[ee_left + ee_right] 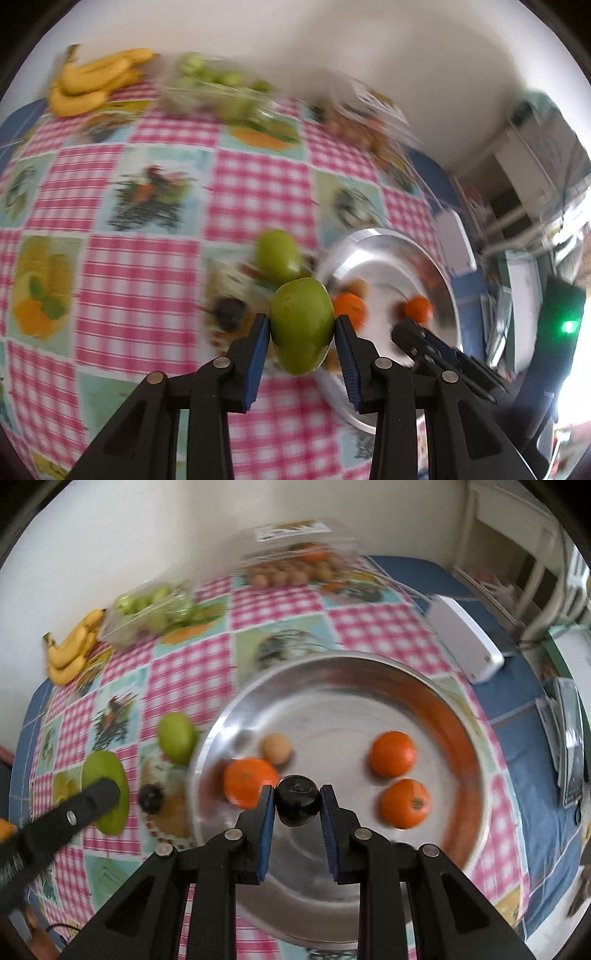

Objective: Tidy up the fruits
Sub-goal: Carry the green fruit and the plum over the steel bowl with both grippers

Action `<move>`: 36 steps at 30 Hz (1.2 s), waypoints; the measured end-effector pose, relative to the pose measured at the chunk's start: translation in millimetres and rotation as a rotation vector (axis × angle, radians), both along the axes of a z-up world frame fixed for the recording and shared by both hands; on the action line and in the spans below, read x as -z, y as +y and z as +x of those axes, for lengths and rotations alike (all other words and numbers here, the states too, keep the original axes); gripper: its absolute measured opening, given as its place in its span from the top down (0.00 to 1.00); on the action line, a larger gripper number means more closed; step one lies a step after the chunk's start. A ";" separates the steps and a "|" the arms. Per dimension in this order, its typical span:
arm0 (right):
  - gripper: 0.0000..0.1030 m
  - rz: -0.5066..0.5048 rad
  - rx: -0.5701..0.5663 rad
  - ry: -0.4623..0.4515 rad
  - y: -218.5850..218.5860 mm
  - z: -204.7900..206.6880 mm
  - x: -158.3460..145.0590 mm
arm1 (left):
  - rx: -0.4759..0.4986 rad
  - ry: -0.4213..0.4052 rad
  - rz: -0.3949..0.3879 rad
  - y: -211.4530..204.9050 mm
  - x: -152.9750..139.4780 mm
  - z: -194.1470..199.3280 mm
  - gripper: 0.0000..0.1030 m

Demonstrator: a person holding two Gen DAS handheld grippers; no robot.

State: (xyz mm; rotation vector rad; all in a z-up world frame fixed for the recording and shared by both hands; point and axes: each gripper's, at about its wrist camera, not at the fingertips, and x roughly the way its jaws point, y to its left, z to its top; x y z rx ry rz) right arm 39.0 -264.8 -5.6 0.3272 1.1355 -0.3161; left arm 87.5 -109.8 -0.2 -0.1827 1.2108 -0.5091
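My left gripper (302, 326) is shut on a green mango (302, 325), held above the checkered tablecloth just left of the metal tray (373, 251); it also shows in the right wrist view (107, 790). A second green mango (277, 254) lies on the cloth beside the tray. My right gripper (297, 801) is shut on a dark plum (297, 800) over the tray (332, 679). In the tray lie three oranges (393, 754), (405, 803), (250, 782) and a small brown fruit (276, 748). Another dark plum (150, 798) lies on the cloth left of the tray.
Bananas (92, 79) and a clear box of green fruit (214, 86) stand at the far edge by the wall. A clear box of small brown fruit (295, 563) stands at the back. A white device (465, 638) lies right of the tray.
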 end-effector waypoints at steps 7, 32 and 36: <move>0.75 0.026 0.034 0.033 -28.9 -12.2 6.5 | 0.103 0.025 0.020 -45.2 14.3 -19.0 0.62; 0.73 0.121 0.062 0.063 -40.4 -20.5 21.6 | 0.104 0.114 -0.004 -50.2 31.2 -16.8 0.60; 0.70 0.122 0.069 0.036 -40.3 -18.3 17.7 | 0.100 0.118 -0.015 -46.3 28.8 -16.3 0.55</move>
